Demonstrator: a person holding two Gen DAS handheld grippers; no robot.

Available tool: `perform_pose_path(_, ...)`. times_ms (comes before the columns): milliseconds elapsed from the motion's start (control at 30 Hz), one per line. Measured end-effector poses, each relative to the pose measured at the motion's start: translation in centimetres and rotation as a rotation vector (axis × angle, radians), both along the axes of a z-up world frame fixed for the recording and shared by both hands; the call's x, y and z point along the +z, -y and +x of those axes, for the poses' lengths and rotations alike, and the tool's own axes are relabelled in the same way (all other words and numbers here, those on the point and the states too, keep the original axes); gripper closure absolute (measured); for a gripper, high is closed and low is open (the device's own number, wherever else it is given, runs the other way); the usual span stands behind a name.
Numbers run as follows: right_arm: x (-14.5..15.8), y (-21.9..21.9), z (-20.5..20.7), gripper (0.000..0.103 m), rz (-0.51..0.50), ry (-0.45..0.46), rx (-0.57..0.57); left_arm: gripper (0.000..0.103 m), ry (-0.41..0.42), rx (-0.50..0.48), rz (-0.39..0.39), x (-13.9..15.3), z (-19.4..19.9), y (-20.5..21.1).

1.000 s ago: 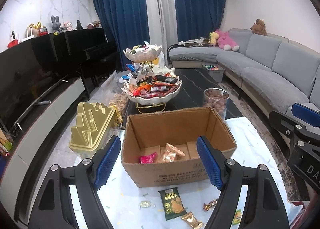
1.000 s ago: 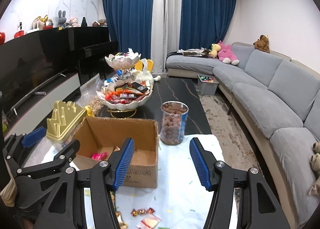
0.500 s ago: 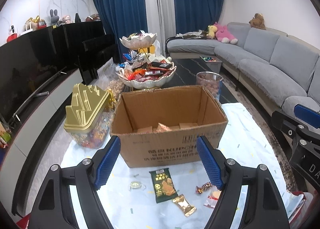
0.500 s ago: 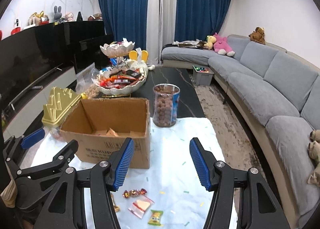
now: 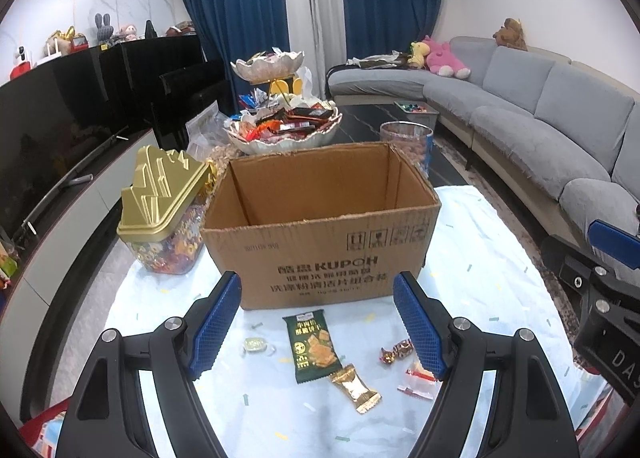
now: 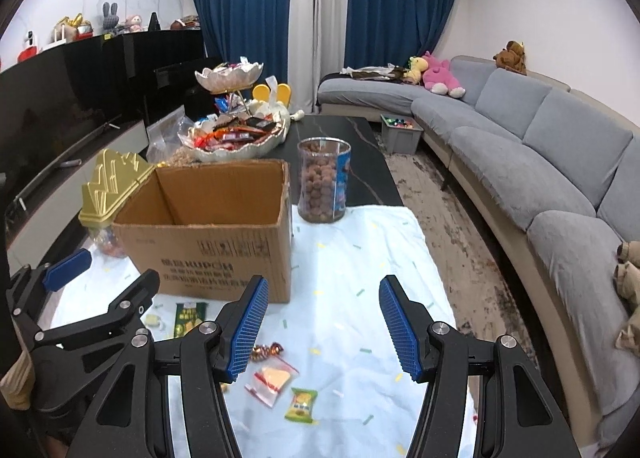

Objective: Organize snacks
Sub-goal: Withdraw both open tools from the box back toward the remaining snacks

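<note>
1. Left wrist view: the left claw [image 5: 316, 322] hangs released, nothing between its blue pads, above a green snack packet [image 5: 312, 344] lying on the bench [image 5: 480, 242].
2. A gold wrapper [image 5: 356, 388] touches the packet's lower corner; a twisted candy [image 5: 396, 350] lies near the right finger.
3. Beyond stands the open cardboard box [image 5: 320, 242], a gold-lidded jar [image 5: 164, 214] beside it.
4. Right wrist view: the right claw [image 6: 322, 324] is also released and empty, over bare cloth; a small green packet [image 6: 301, 404] lies below, and the nut jar [image 6: 324, 186] stands just beside the box.
</note>
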State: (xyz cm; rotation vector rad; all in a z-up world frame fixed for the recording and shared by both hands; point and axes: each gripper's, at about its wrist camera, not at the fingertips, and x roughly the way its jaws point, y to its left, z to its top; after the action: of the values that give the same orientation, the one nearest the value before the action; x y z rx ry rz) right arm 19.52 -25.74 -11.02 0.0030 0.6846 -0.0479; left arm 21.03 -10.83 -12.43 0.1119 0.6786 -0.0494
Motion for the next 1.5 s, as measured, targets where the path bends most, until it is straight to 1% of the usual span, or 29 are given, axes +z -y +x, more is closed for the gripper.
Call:
perform_pose_path(467,-3.3,0.2,-1.3,0.044,0.007,-0.058,-0.012,0.025,-0.051,-0.003,0.004,-3.4,-0.8,0.3)
perform_pose_path(867,-6.5,0.2,-1.3,0.044,0.018,-0.117,-0.019,0.025,-0.108,-0.009,0.001,-6.4,-0.9,0.4)
perform_pose_path(1267,-10.3,-0.2,-0.9,0.044,0.029,-0.192,-0.010,0.026,-0.191,0.000,0.001,-10.1,-0.5,0.7)
perform_pose_path(1367,-11.0,-0.2,-0.6,0.044,0.030,-0.209,-0.008,0.027,-0.221,0.009,-0.002,-11.1,-0.2,0.8)
perform_pose_path(1500,-12.0,-0.2,-0.3,0.044,0.036,-0.232,-0.010,0.031,-0.250,0.011,0.000,-12.3,0.1,1.0)
